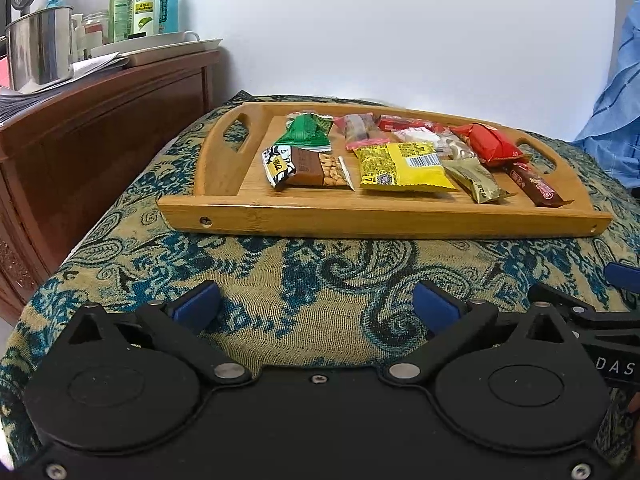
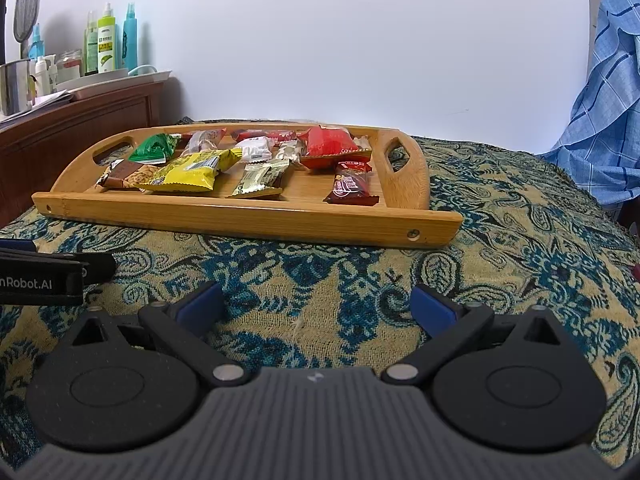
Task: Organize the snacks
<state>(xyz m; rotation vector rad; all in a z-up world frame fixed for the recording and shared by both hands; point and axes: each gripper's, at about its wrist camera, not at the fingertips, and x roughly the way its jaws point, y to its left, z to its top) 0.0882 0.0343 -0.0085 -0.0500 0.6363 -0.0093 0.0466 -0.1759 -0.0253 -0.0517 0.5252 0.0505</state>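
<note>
**Both tools spread wide and empty, short of the snack tray**

Left tool (image 1: 316, 306) sits nearest its camera with its blue pads (image 1: 196, 306) splayed as wide as they go, nothing between them but patterned cloth. Right tool (image 2: 318, 306) stands the same way, released, blue pads (image 2: 434, 308) far apart and gripping nothing. Each tool hovers close over the cloth; whether the fingertips touch it cannot be told. In the right wrist view the left tool's black body juts in at the left edge.

Under both lies a blue-and-tan paisley cloth (image 1: 320, 272) covering the table. Farther on rests a wooden tray (image 1: 360, 220) with cut-out handles at either end, well apart from both tools. The snacks lie inside it: a peanut bar (image 1: 308, 168) at the near left, a green packet (image 1: 308, 132) behind it, a yellow packet (image 1: 404, 166) in the middle, a pale olive bar (image 1: 476, 178) beside that, a dark brown bar (image 1: 534, 188) at the near right and a red packet (image 1: 488, 144) behind. More wrappers crowd the back row, overlapping and hard to tell apart.

Beyond the tray rises a plain white wall. At far left a dark wooden cabinet (image 1: 100, 128) carries a steel pot (image 1: 40, 48), papers and green and teal bottles (image 1: 146, 4). Blue checked fabric (image 2: 608, 120) hangs at the right, cut off by the frame edge.
</note>
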